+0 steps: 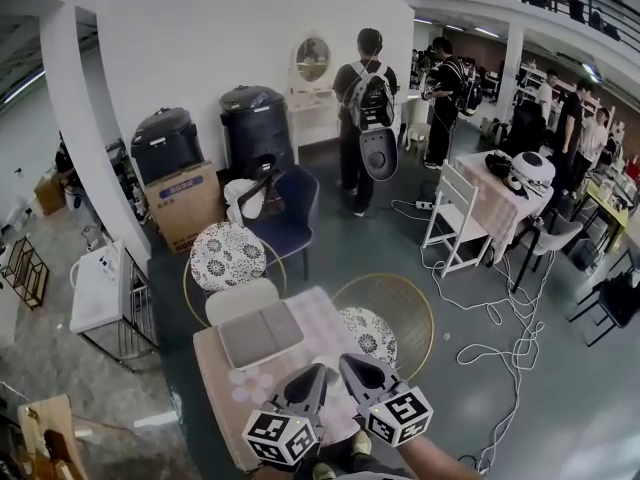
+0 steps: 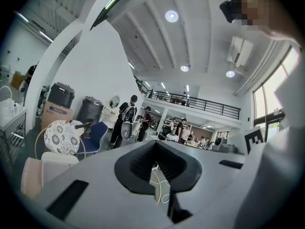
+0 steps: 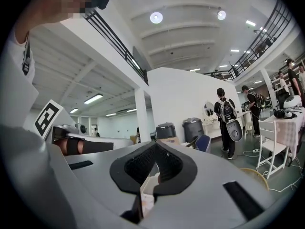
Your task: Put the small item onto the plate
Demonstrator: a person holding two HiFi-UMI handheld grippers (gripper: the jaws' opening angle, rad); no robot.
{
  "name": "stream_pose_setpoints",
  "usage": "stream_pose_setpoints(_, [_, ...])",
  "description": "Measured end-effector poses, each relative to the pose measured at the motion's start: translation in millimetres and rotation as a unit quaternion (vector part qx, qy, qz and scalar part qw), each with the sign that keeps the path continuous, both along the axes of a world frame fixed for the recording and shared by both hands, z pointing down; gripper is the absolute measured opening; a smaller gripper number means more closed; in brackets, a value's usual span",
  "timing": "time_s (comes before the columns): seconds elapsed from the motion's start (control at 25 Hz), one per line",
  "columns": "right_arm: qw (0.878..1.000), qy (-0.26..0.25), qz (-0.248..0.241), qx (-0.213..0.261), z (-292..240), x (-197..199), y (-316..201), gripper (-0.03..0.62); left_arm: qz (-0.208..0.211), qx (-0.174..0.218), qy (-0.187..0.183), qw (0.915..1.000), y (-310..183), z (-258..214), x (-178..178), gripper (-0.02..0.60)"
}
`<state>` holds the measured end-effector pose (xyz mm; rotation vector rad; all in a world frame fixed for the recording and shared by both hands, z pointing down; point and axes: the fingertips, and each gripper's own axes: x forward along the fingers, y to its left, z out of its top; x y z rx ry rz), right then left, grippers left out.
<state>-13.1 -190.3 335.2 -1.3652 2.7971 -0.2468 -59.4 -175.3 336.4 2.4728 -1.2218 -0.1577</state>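
Note:
In the head view both grippers are held side by side above a small table with a pink checked cloth (image 1: 318, 313). The left gripper (image 1: 318, 372) and the right gripper (image 1: 348, 361) point away from me toward the room. In the left gripper view the left gripper (image 2: 155, 144) has its jaws meeting at the tips with nothing between them. The right gripper (image 3: 155, 144) stands the same way, shut and empty. A grey flat pad (image 1: 260, 334) and pale flower-shaped patches (image 1: 250, 383) lie on the cloth. I cannot make out a plate or a small item; the grippers hide part of the table.
Round the table stand a cream chair (image 1: 240, 298), a chair with a patterned cushion (image 1: 227, 256) and a gold wire chair (image 1: 385, 318). Cables (image 1: 490, 318) trail over the floor at right. Several people (image 1: 365, 98) stand farther back near bins (image 1: 255, 128).

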Motion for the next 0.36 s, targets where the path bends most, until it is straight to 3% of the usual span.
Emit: stream_pose_setpoints(0.36, [1.000, 0.004, 0.002, -0.003, 5.0, -2.1, -0.2, 0.012, 0.001, 0.000, -0.003, 1.0000, 0.3, 3.8, -1.7, 0.005])
